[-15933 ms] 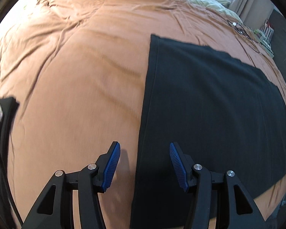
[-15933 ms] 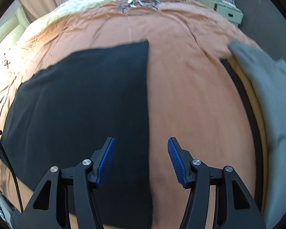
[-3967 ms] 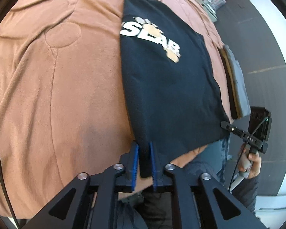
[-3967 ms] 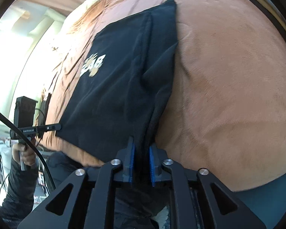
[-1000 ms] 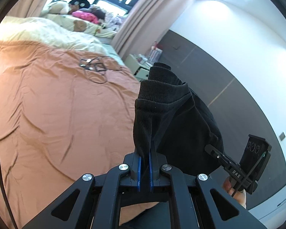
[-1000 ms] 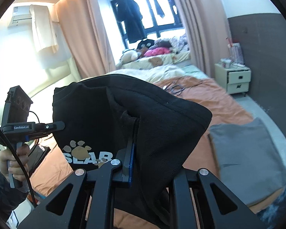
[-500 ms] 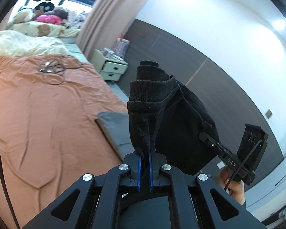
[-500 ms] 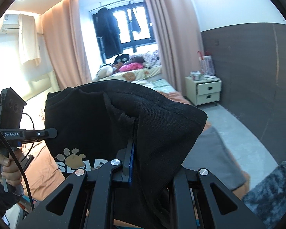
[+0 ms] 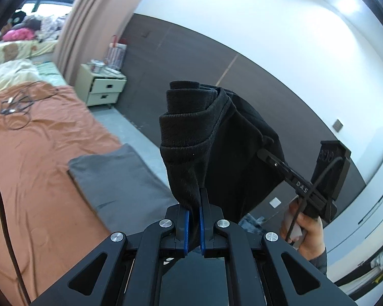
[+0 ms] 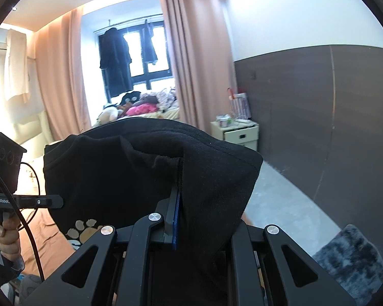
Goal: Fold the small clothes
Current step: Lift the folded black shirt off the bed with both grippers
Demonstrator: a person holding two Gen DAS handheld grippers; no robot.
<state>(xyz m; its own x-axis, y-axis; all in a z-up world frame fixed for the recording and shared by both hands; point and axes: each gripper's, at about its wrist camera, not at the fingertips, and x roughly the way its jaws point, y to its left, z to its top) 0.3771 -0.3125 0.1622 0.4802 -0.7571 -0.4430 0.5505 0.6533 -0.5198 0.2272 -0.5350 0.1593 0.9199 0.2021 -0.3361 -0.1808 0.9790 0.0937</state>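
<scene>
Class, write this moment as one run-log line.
left gripper: shut on black shirt | right gripper: shut on black shirt | shirt: lifted above orange bedspread

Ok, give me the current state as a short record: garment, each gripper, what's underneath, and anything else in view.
garment: black folded sweatshirt with paw-print logo, lifted in the air
left gripper: shut on the sweatshirt's ribbed edge
right gripper: shut on the sweatshirt, cloth draped over its fingers
below: orange-brown bedspread with a flat grey folded cloth at its edge
elsewhere: cream bedside cabinet; tangled black cable on the bedspread
</scene>
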